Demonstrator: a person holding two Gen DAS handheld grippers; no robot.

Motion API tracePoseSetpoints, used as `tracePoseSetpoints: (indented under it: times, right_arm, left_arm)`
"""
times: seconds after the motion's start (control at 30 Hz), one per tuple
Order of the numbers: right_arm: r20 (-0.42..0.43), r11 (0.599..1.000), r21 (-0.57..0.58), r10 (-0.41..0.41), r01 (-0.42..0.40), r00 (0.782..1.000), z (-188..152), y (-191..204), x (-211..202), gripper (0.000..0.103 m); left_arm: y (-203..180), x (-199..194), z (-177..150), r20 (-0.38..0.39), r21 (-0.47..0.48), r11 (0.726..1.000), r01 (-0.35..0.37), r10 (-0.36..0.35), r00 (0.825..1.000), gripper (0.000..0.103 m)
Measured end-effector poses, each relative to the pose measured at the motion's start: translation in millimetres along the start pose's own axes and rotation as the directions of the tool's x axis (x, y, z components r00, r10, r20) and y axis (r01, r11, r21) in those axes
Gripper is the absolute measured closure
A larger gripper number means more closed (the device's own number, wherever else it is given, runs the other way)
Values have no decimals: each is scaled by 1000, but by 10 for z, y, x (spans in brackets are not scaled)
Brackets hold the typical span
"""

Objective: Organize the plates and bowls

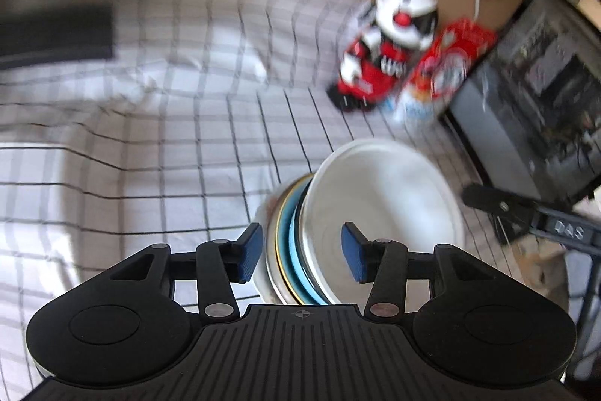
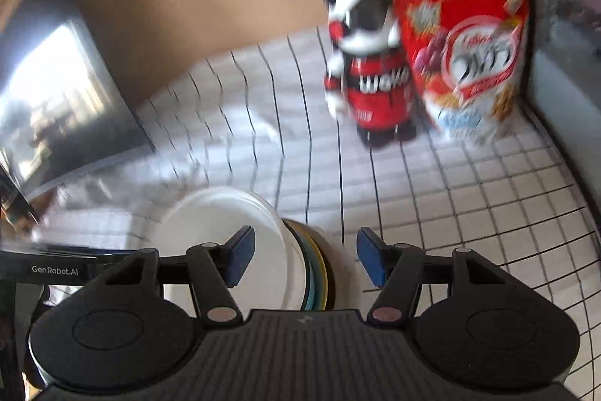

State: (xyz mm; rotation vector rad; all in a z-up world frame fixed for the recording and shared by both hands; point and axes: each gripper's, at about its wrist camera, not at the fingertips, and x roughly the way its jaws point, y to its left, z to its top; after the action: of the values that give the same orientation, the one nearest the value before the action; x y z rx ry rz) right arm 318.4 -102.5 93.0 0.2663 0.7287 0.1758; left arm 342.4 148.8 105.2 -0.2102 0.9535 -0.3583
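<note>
A tilted stack of dishes rests on the checked cloth: a white plate (image 1: 383, 205) leans on a light blue plate (image 1: 296, 250) and a yellow-rimmed one. In the right wrist view the same white plate (image 2: 225, 235) is at the left of the stack and the yellow plate edge (image 2: 321, 269) at the right. My left gripper (image 1: 302, 250) is open, its blue pads either side of the stack's rims and not pressing on them. My right gripper (image 2: 304, 260) is open too, astride the stack from the other side. The picture is blurred.
A red, white and black toy figure (image 1: 387, 51) (image 2: 372, 70) and a red cereal bag (image 1: 447, 62) (image 2: 469, 51) stand at the back of the checked cloth (image 1: 169, 156). A dark glass-fronted case (image 1: 533, 93) flanks the right. A dark screen (image 2: 56, 100) leans at the left.
</note>
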Motion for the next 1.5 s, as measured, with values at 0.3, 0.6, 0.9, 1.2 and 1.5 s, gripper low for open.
tracePoseSetpoints:
  times: [0.3,0.6,0.9,1.2,1.5]
  right_arm:
    - [60,997,-37,73,-71,996,-1276,-252,-763,38]
    - [102,994,-109,41,-30,994,-2376,-119,-1103,38]
    - [352,977,-189,-27,99,936,-3089,45,-1434,38]
    - [335,978,-182,-35,101,942,-3216,-46,-1506,38]
    - [375,970,-209,-41,127,926,-3238,-21,-1551,38]
  left_arm:
    - [-528,-648,-1527,334,-107,993,-53,86,938,55]
    - [-1188,-783,-2788,381,17,981,-192,171,909,84]
    - [-1393,-774,-3451,454,-26,917,-398,366,813,85]
    - [-1585,-740,-3655,476,77,909,-409,327,816,85]
    - [-1639,-739,-3714,521,69,918,-391,301,798,85]
